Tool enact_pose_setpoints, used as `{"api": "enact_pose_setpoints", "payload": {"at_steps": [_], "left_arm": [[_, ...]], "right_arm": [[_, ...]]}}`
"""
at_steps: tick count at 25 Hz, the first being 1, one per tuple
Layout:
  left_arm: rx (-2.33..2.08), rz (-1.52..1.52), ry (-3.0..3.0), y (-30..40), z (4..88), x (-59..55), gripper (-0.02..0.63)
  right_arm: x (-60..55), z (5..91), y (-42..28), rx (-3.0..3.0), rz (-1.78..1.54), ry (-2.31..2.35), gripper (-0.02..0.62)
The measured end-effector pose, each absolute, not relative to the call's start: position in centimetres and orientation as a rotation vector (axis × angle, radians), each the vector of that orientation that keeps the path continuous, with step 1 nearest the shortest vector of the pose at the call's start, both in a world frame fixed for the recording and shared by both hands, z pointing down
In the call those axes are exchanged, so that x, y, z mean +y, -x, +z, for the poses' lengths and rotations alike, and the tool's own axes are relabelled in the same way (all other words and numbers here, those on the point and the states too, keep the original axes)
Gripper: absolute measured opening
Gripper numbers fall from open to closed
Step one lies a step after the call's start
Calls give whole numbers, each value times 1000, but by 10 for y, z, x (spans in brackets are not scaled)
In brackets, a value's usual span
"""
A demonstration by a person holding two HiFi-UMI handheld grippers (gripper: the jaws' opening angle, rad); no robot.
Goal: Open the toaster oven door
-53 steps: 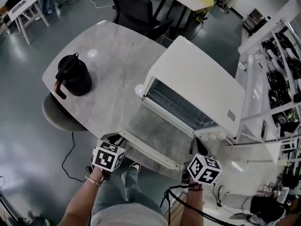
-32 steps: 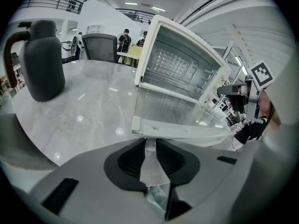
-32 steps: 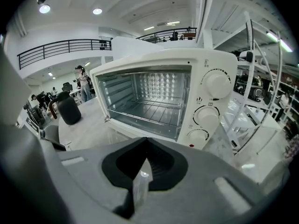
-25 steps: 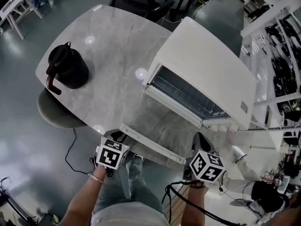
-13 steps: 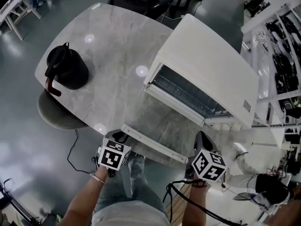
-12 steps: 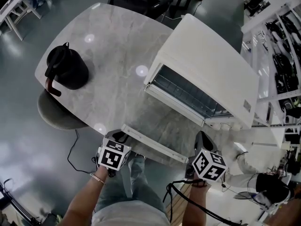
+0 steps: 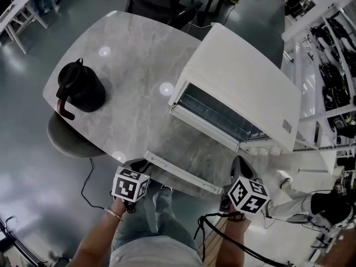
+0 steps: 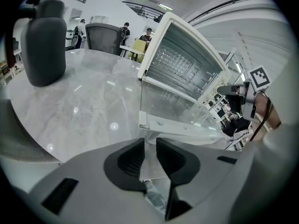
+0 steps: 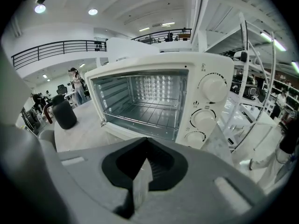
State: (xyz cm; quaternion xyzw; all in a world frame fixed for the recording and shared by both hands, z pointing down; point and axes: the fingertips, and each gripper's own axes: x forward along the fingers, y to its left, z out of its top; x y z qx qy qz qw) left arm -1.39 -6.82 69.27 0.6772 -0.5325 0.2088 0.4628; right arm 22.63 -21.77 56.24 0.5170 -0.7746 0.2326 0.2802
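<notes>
My left gripper [image 8: 149, 141] has its jaws slightly apart. They have just been easing wider, and nothing is pinched in the narrow gap. In the left gripper view, the white handle rail [image 8: 182, 129] of the oven door [image 8: 170, 108] runs across just past the fingertips, near them, but I cannot see any contact. My right gripper [image 9: 147, 141] has its jaws together at the tips, with nothing held between them. It points at the lower right corner of the toaster oven [image 9: 154, 92], beneath the three knobs [image 9: 212, 87] stacked down its right side.

In the head view both grippers sit low in the frame, the left at lower centre-left by the rail's left end and the right at lower centre-right, past the rail's other end. The door is fully down and lies flat. It stretches from the oven's open mouth toward the bottom of the frame, with the grey marble showing through its glass. The wire rack [image 9: 149, 108] inside is in plain sight in the right gripper view. The oven stands on the right part of the table [image 7: 133, 60]. A black jug [image 7: 80, 88] stands well apart from it at the table's left edge. A dark chair [image 7: 161, 4] sits beyond the table at the top, and white shelving [image 7: 317, 65] runs down the right side.
</notes>
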Motion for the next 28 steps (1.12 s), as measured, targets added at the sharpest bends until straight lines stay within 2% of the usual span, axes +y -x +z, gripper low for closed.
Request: {"api": "enact_pose_setpoints", "payload": {"at_steps": [4, 10, 17, 28], "left_arm": [[-1324, 545, -1648, 25, 686, -58, 76], [-1470, 505, -1620, 66, 641, -62, 39], [-1692, 344, -1811, 91, 520, -131, 26], [-1806, 171, -2251, 58, 333, -229, 12]], "right_arm": [[-221, 553, -229, -2088, 621, -1406, 5], [-226, 526, -232, -2140, 607, -1438, 5], [-228, 468, -241, -2239, 540, -1518, 5], [-242, 362, -304, -2303, 307, -1830, 5]]}}
